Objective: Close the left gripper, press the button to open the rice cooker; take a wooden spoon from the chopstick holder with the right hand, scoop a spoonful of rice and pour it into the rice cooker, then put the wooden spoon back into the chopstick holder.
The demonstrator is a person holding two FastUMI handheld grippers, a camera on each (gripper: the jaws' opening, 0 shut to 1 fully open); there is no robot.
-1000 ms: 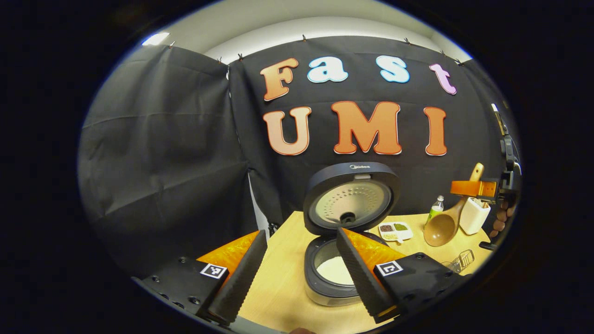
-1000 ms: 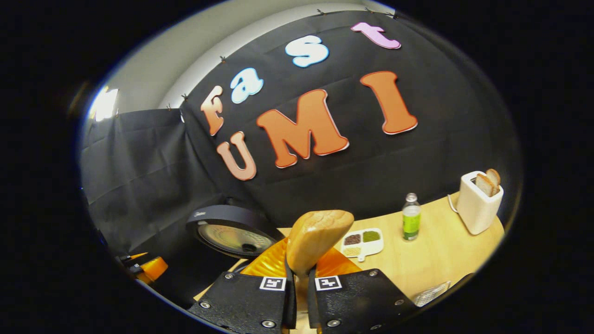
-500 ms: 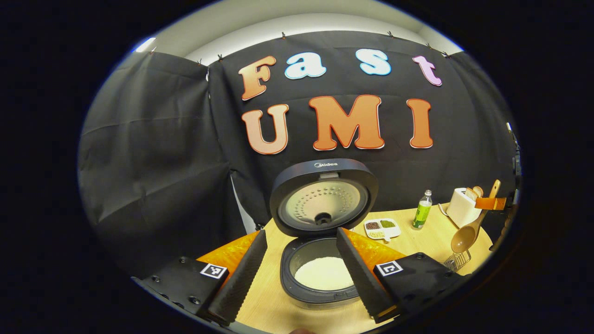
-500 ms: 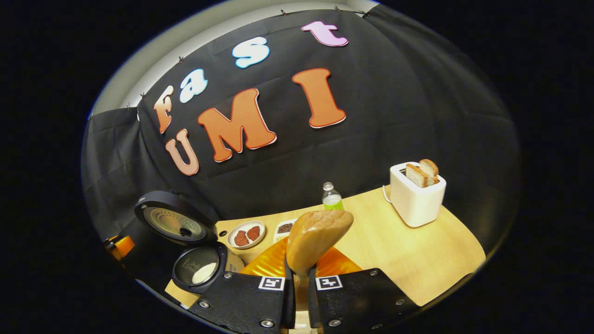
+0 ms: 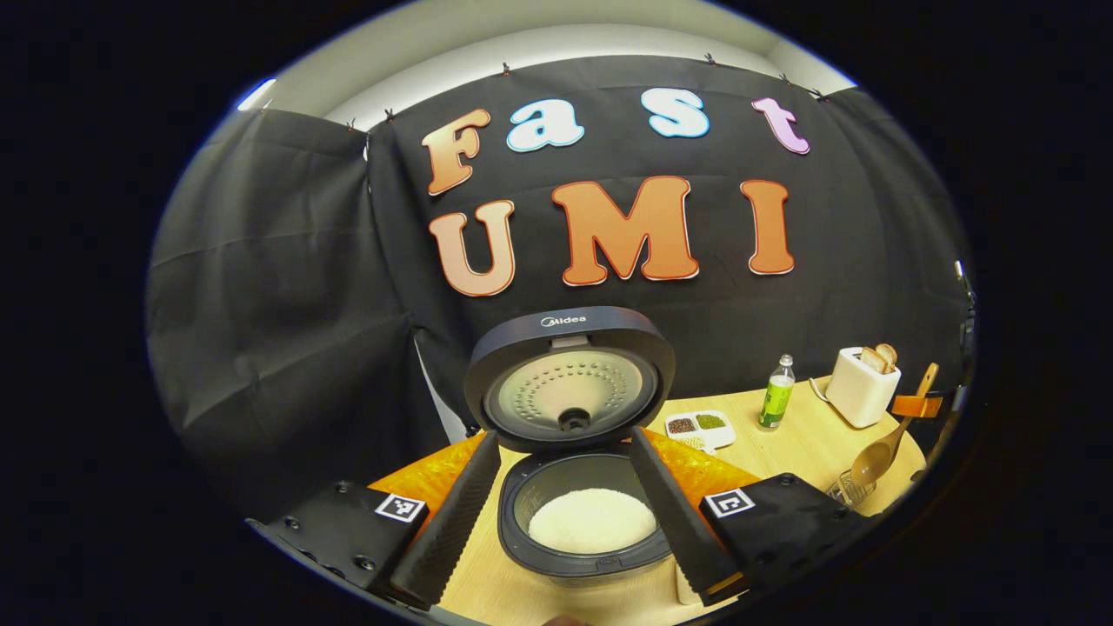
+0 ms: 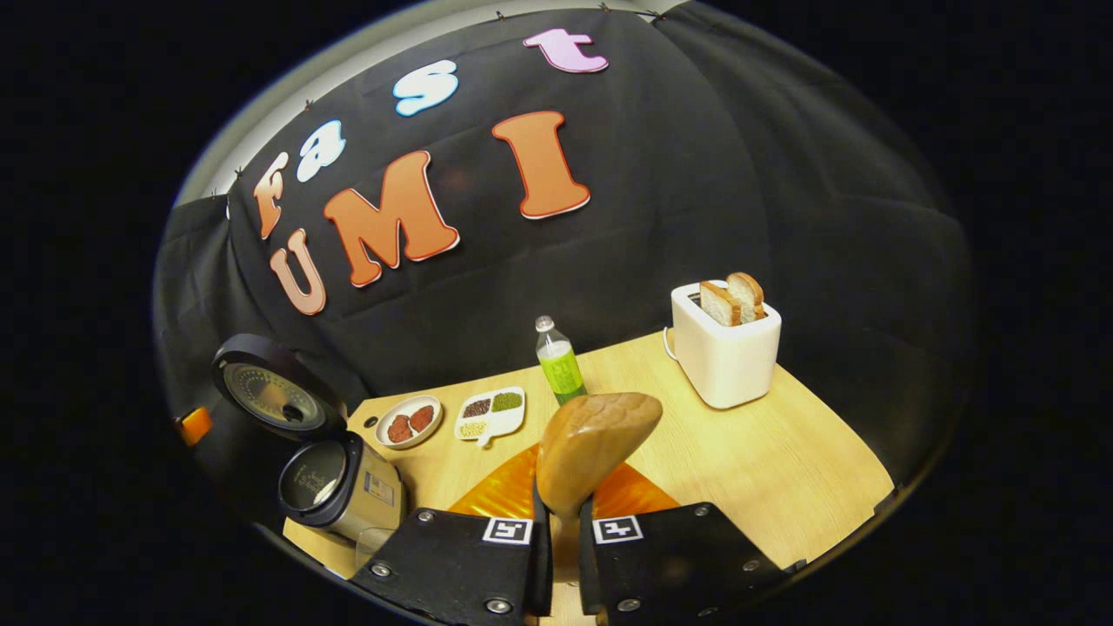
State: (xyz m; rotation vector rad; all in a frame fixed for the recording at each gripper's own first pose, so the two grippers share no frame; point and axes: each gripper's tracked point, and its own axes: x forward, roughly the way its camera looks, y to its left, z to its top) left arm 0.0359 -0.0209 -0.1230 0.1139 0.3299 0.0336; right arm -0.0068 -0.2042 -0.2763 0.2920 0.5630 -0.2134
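The rice cooker (image 5: 574, 556) stands open, its lid (image 5: 569, 378) upright and white rice (image 5: 591, 520) in the pot. My left gripper (image 5: 565, 437) is open, one finger on either side of the pot and above it. At the far right of the left gripper view, my right gripper (image 5: 913, 405) holds the wooden spoon (image 5: 872, 459) by its handle, bowl down, just above the wire chopstick holder (image 5: 845, 489). In the right gripper view, the right gripper (image 6: 558, 509) is shut on the spoon (image 6: 596, 448). The cooker (image 6: 335, 482) sits lower left.
On the wooden table (image 6: 783, 461) stand a white toaster (image 6: 726, 348) with two bread slices, a green bottle (image 6: 559, 363), a divided dish of grains (image 6: 491, 413) and a small plate (image 6: 409, 422). The table's right edge is close to the toaster.
The right gripper has carried the spoon away from the cooker, rightward and down to the wire holder. The cooker has come to the middle of the left gripper view.
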